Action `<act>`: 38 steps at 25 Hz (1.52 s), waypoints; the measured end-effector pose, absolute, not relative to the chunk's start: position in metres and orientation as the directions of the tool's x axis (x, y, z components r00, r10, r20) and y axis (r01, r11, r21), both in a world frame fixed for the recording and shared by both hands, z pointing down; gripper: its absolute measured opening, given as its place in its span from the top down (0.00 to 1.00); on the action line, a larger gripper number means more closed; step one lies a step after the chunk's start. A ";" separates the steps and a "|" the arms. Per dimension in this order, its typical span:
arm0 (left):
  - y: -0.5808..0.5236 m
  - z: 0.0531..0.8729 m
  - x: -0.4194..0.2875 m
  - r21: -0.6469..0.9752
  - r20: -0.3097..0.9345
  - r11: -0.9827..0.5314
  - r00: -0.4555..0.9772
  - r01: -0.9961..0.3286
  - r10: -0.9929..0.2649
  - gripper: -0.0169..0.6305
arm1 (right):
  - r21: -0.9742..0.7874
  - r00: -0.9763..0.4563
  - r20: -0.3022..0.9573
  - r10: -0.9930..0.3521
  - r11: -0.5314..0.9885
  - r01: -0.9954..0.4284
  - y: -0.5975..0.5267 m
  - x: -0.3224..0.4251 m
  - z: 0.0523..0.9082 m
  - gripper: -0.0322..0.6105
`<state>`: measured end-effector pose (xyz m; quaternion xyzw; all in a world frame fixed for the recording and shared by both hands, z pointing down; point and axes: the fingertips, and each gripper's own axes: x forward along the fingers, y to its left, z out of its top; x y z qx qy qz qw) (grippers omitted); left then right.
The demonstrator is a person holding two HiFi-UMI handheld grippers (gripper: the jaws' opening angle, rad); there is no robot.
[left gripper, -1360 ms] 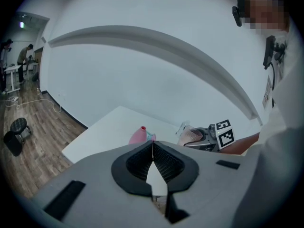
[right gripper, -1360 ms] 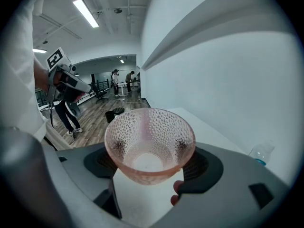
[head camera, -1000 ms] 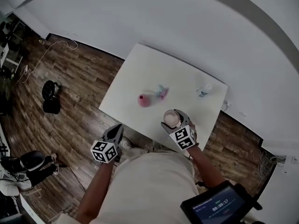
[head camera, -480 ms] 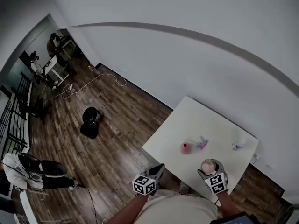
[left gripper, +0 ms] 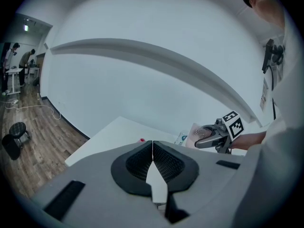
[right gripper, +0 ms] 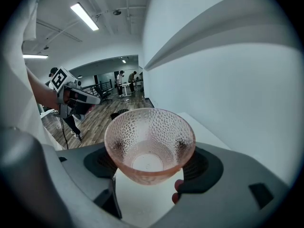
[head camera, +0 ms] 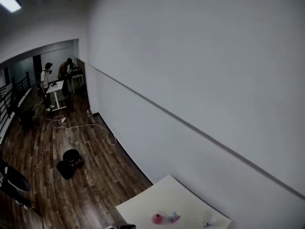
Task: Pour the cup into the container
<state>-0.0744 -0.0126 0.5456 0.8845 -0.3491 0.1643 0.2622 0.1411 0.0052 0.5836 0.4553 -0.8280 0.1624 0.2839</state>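
Table (head camera: 159,199) shows in head view; gripper views show right claw (right gripper: 153,169) clamping cup (right gripper: 148,136).

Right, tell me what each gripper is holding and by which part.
The right gripper clamps the pink cup by its side walls, a pad on each opposite side, below the rim. The left gripper is shut on nothing.
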 end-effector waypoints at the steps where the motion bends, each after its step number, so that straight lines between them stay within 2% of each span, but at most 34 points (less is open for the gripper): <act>1: -0.012 0.544 -0.074 0.348 0.474 -0.620 0.703 -0.703 -0.531 0.95 | -0.009 -0.425 0.619 -0.661 0.535 -0.845 0.006 0.140 0.583 0.36; 15: -0.002 0.518 -0.050 0.342 0.453 -0.642 0.719 -0.686 -0.527 0.95 | 0.004 -0.439 0.621 -0.649 0.563 -0.826 0.019 0.133 0.581 0.36; 22: -0.024 0.528 -0.064 0.308 0.445 -0.663 0.719 -0.682 -0.533 0.95 | 0.027 -0.430 0.645 -0.632 0.581 -0.814 0.007 0.119 0.571 0.36; 38: -0.067 0.536 -0.071 0.308 0.463 -0.790 0.809 -0.529 -0.361 0.95 | 0.015 -0.320 0.746 -0.584 0.494 -0.869 -0.016 0.081 0.591 0.36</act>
